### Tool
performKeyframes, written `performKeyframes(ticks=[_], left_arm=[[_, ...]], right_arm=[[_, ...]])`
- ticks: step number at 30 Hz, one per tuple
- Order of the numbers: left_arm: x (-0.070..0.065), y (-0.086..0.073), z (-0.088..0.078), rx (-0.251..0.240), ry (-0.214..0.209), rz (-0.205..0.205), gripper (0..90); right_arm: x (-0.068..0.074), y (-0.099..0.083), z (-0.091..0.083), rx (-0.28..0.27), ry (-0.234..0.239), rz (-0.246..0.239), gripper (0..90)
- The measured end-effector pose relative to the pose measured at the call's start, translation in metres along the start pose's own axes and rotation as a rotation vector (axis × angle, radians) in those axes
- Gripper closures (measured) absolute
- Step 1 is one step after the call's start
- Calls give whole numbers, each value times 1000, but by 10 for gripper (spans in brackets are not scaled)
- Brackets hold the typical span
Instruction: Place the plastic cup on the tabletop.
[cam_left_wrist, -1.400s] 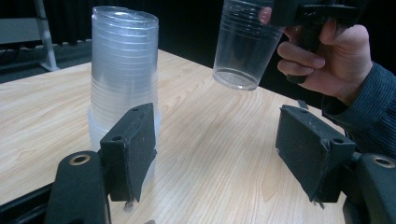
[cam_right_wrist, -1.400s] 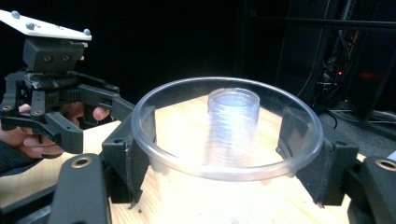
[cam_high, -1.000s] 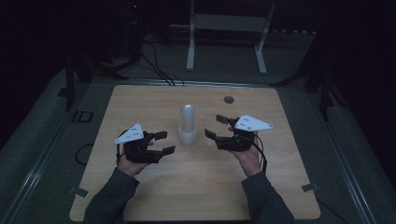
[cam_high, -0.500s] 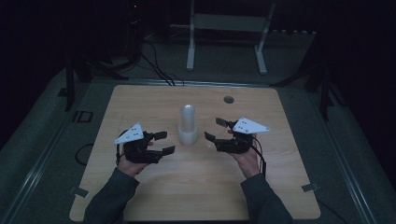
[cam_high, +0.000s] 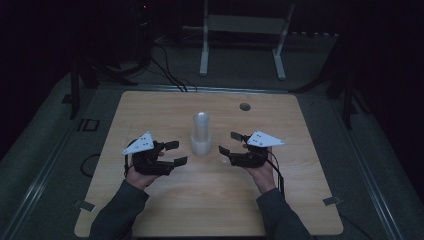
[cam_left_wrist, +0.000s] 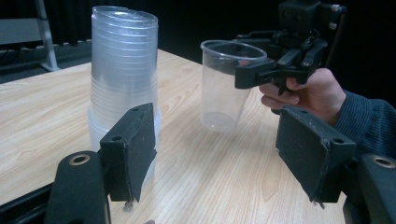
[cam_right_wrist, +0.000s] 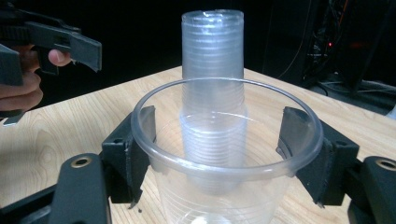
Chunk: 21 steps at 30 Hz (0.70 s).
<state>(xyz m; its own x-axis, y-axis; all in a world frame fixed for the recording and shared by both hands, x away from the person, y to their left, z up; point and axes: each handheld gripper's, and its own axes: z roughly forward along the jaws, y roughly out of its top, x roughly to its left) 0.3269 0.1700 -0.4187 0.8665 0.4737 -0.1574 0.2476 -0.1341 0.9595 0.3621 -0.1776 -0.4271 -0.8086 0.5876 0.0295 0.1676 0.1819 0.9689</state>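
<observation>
While the single clear cup (cam_right_wrist: 227, 154) sat between the jaws of my right claw (cam_high: 234, 148), I judged the hold to be the weak point. Both pads stood at its rim, left and right, but I could not tell how hard they pressed; from the left claw's camera the cup (cam_left_wrist: 227, 84) looked upright and clear of the table (cam_high: 280, 200), so I took it as held. Thin plastic like that would buckle under a hard squeeze and slip under a soft one, and either way it could have dropped and rolled toward the table's right edge.

Just beyond it, near the middle of the table, stood the tall stack of cups (cam_high: 201, 132), upside down on a wider base cup. It was narrow for its height, I thought, and a nudge from the held cup or from a jaw would have tipped it over and scattered the cups.

My left claw (cam_high: 172, 153) hung wide and empty on the stack's other side, its jaws pointing toward it. Had I closed in carelessly, one pad could have shoved the stack sideways rather than steadied it.

Farther out, a small dark hole (cam_high: 245, 106) lay toward the table's far edge, well apart from everything and no trouble.
</observation>
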Motion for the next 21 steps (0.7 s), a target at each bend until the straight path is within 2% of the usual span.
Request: performKeyframes(ticks=[8,21], left_arm=[[0,0,0,0,1,0,287],[0,0,0,-1,0,0,287]], right_arm=[[-1,-15,9,23,0,21,276],[0,-34,23,74,-5,4,272]])
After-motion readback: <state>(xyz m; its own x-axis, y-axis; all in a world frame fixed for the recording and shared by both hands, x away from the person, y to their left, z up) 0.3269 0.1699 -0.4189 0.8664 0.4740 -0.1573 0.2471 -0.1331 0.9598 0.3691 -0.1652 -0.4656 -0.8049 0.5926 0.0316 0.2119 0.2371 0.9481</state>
